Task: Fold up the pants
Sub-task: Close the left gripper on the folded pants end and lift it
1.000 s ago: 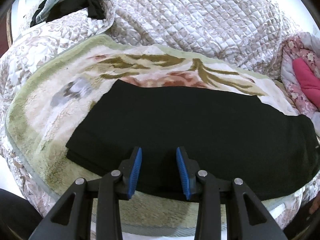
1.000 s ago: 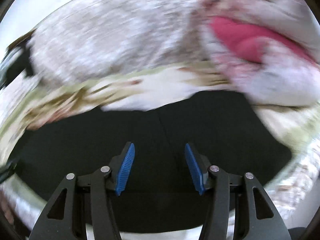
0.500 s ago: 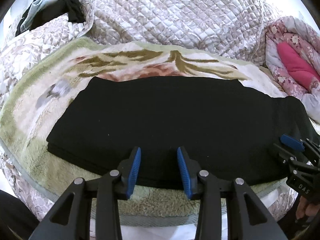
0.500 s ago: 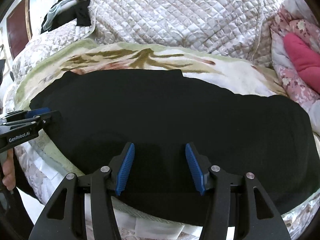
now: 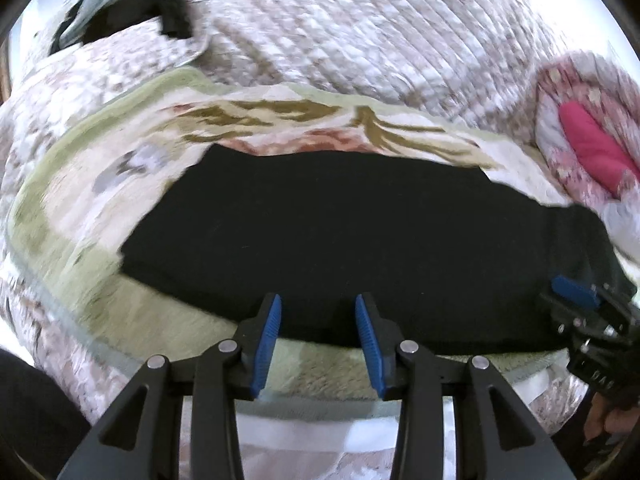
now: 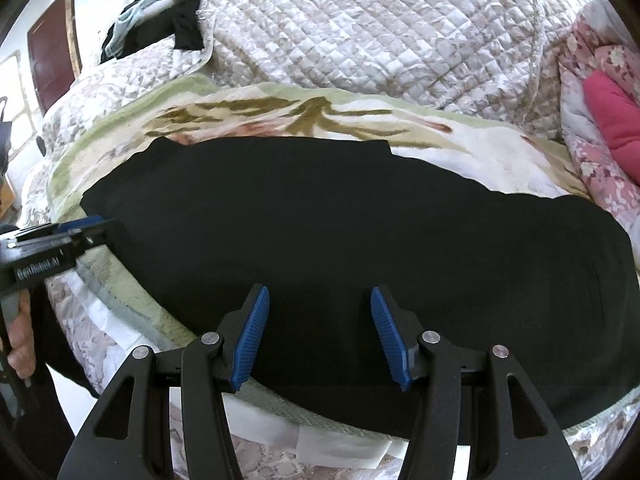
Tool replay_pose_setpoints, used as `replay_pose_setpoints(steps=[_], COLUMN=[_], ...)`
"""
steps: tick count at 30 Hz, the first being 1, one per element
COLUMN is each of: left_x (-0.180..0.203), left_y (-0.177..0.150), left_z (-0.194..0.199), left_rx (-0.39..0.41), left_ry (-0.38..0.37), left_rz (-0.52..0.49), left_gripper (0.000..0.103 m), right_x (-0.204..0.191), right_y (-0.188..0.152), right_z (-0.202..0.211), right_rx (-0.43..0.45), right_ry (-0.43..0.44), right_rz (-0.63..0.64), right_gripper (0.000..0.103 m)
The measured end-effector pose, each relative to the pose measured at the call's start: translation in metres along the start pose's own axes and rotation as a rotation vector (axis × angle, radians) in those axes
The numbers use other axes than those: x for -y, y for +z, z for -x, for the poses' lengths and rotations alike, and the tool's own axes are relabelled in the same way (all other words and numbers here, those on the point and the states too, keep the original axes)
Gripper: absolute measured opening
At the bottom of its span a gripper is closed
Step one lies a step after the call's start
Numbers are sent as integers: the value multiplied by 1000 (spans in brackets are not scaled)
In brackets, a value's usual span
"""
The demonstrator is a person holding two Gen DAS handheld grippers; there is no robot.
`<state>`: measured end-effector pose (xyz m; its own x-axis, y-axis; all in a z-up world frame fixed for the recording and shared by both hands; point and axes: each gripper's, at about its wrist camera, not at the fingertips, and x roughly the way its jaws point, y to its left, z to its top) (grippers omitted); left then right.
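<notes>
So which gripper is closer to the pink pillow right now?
Right. The right gripper sits at the pants' end nearest the pink pillow; the left gripper is at the far end.

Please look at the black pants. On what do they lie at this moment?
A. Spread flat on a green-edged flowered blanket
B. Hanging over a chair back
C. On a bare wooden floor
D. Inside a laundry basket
A: the black pants are spread flat on the green-edged flowered blanket, whose leaf pattern shows behind them and whose green edge shows in front of them.
</notes>
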<state>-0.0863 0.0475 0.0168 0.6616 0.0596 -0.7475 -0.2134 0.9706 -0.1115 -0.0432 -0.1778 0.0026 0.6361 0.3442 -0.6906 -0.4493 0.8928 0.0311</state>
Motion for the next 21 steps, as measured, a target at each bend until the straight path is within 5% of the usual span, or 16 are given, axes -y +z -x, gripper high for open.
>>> replay_pose_setpoints(steps=[5,21], left_x=[-43,-85], left_y=[-4,10], left_z=[6,-25], left_rx=[-22,-7], left_ry=[6,-111], left_rz=[184,438], left_gripper=[42,46], right_x=[3,7], right_y=[1,5], right_z=[3,7], right_rx=[12,45], right_ry=[-4,11], right_rz=[-23,-58], right_gripper=[54,54])
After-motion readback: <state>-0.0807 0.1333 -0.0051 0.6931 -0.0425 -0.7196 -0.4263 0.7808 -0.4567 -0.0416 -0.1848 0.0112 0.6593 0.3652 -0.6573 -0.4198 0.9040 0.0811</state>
